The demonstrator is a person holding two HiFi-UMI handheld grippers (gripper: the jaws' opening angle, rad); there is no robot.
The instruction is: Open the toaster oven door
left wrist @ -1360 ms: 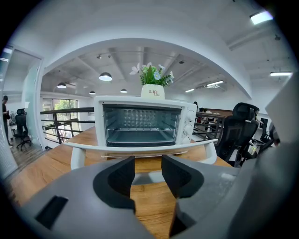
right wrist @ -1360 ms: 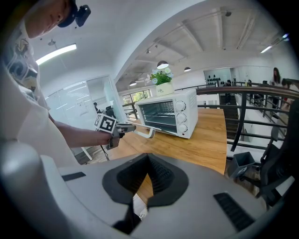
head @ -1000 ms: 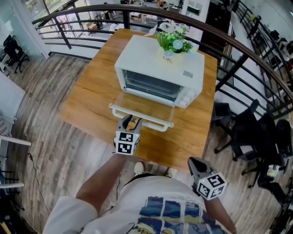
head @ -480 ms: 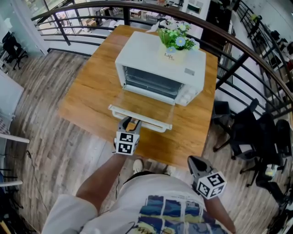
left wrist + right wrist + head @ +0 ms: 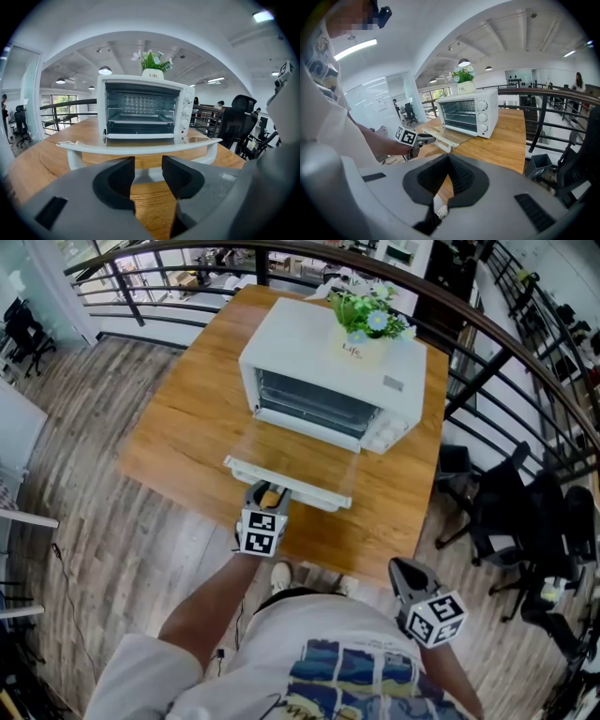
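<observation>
Head view: white toaster oven [image 5: 328, 352] sits upper centre on the wooden tabletop [image 5: 187, 427], w/ a small flower pot [image 5: 361, 343] on its roof. Its door [image 5: 298, 457] hangs fully open, glass lying abt level toward the person, white handle [image 5: 281, 486] along the near edge. Left tool [image 5: 268, 491] is at frame centre, tips right at the handle. Right tool [image 5: 401, 570] is lower right, off the tabletop edge and well apart from the oven, close to the person's body. A dark railing [image 5: 487, 343] curves behind the tabletop; black office chair [image 5: 511, 502] at right.

Left gripper view: jaws stand apart w/ a clear gap, pads pressing on nothing. The handle [image 5: 140, 147] runs across mid-frame just beyond the tips, a bit of white showing through the gap. Oven [image 5: 143, 110] at centre, cavity and wire rack [image 5: 140, 119] exposed, knobs [image 5: 187, 110] down the right of its front, pot [image 5: 153, 73] on top.

Right gripper view: jaws together at the tips, nothing between them — a shoe [image 5: 440, 206] shows through the slit lower down. Oven [image 5: 468, 112] sits a little above centre, door [image 5: 452, 135] flat, left tool [image 5: 432, 138] at the handle end, left of centre
</observation>
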